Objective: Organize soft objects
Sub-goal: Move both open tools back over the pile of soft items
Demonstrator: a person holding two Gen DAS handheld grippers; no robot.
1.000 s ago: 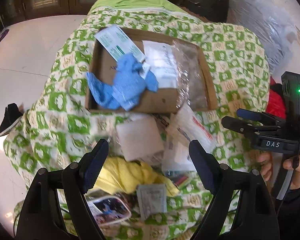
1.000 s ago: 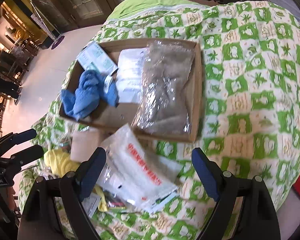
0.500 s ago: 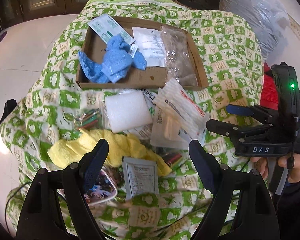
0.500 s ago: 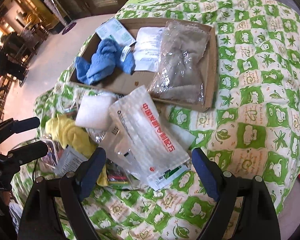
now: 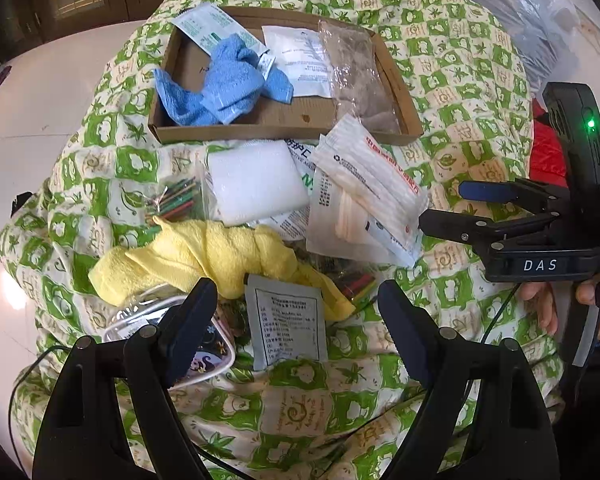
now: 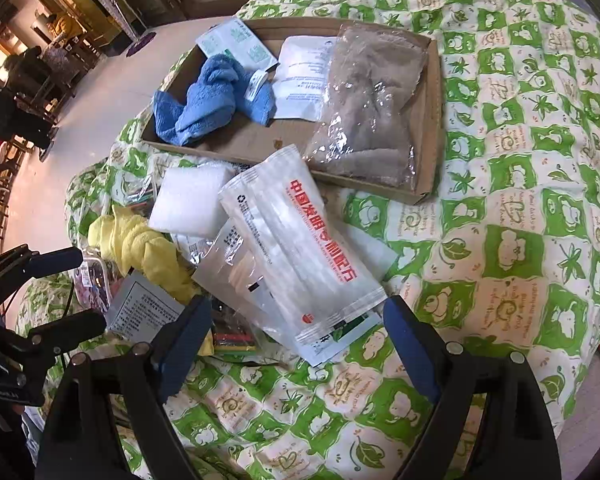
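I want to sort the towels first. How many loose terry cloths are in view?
2. The blue cloth lies in the cardboard tray; the yellow cloth lies twisted on the quilt, below the tray. More may be hidden under the packets.

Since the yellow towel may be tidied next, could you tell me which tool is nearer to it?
Left. The left tool hangs open just over the yellow towel, its left finger overlapping the cloth's near edge. The right tool hangs open over the white packets, off to the towel's right.
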